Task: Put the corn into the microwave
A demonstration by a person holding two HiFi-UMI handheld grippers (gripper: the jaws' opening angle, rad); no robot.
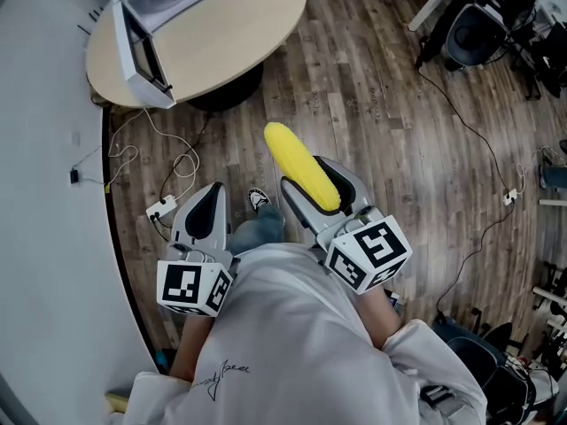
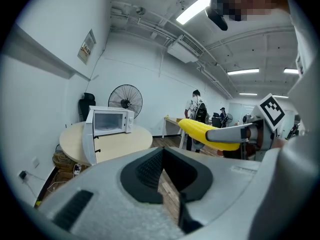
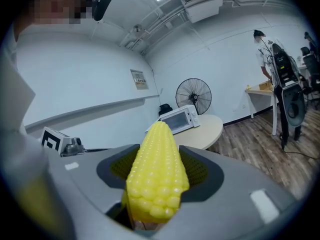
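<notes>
Corn (image 1: 301, 166) clamped in the right gripper (image 1: 310, 182), well short of the table (image 1: 239, 38).
Corn juts past the jaws; left gripper (image 1: 205, 200) is closed, empty; microwave (image 1: 164, 20) sits at the table's edge, door open; floor (image 1: 381, 104) lies between.

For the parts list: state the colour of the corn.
Bright yellow; the corn shows best in the right gripper view.

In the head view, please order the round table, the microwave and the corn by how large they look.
1. Round table, largest.
2. Microwave, next.
3. Corn, smallest, although it is nearest the camera.
</notes>
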